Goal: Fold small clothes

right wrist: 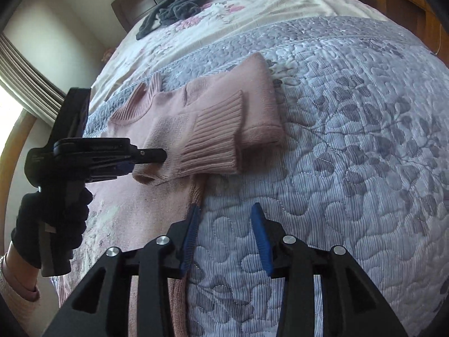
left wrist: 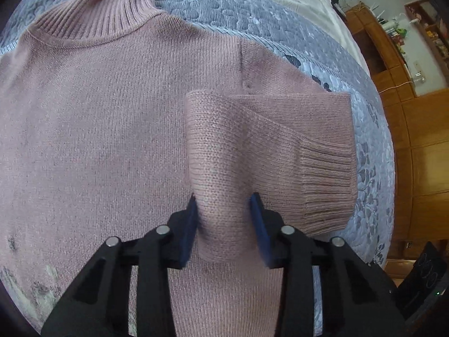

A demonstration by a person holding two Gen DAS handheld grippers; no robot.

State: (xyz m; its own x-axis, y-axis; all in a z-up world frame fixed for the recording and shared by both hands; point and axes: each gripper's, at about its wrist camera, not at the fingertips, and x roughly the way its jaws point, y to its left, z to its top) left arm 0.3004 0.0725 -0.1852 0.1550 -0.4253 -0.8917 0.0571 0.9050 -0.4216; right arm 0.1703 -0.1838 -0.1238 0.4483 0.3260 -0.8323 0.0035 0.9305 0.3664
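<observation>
A pink knitted sweater lies flat on a grey-blue quilted bedspread, its ribbed collar toward the far edge of the bed. The left gripper pinches a fold of the sleeve between its blue fingers, lifting it over the sweater's body, ribbed cuff hanging to the right. The right gripper hovers with fingers spread, holding nothing, just beside the sweater's side edge, above the bare bedspread.
</observation>
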